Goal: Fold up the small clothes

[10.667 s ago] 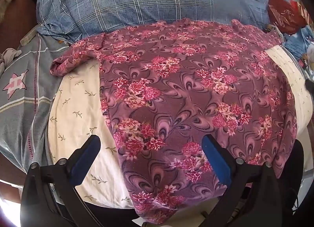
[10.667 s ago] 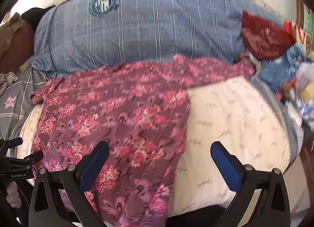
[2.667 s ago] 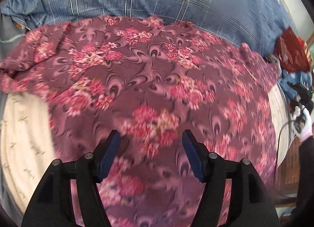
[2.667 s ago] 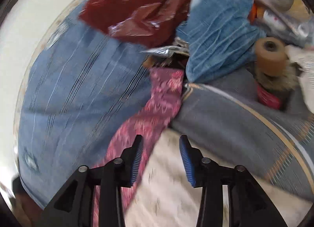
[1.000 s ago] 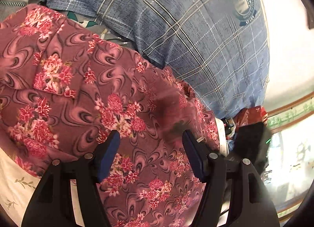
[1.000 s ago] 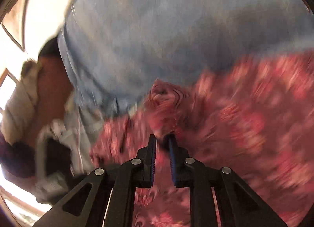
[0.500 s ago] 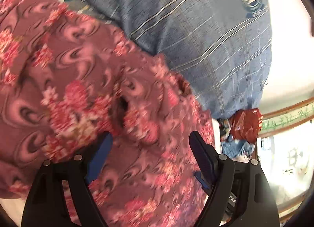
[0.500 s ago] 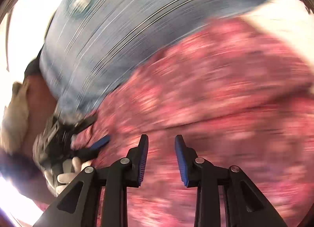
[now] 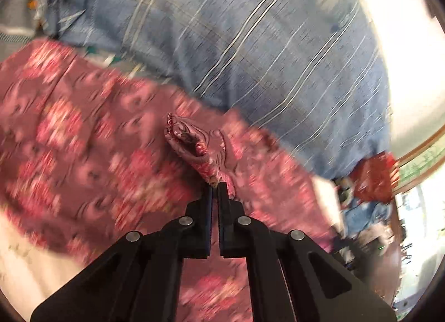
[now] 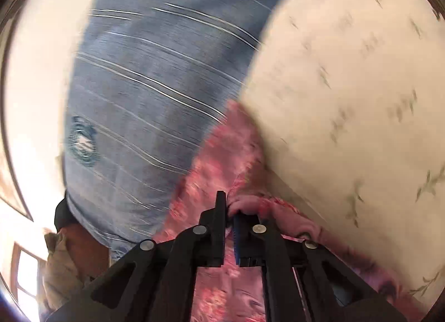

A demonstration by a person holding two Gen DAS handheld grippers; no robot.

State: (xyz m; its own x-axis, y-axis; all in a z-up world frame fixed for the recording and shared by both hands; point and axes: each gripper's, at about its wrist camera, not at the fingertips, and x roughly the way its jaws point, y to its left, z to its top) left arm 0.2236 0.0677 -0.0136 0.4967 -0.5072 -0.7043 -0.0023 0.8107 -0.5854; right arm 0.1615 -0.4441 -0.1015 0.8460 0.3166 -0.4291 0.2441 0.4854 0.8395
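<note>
Left wrist view: looks forward along the left gripper (image 9: pixel 214 187), whose black arms fill the bottom centre of the frame; very close to the floral garment (image 9: pixel 91 141), which covers the left and middle; faces the blue striped pillow (image 9: pixel 250 35) across the top

Right wrist view: looks forward along the right gripper (image 10: pixel 229 205) at bottom centre; just as near; the cream sheet (image 10: pixel 361 85) fills the right of the frame

Shared: the blue striped pillow (image 10: pixel 144 85) at left, and the floral garment (image 10: pixel 222 149) at lower centre

Sharpness: both blurred
</note>
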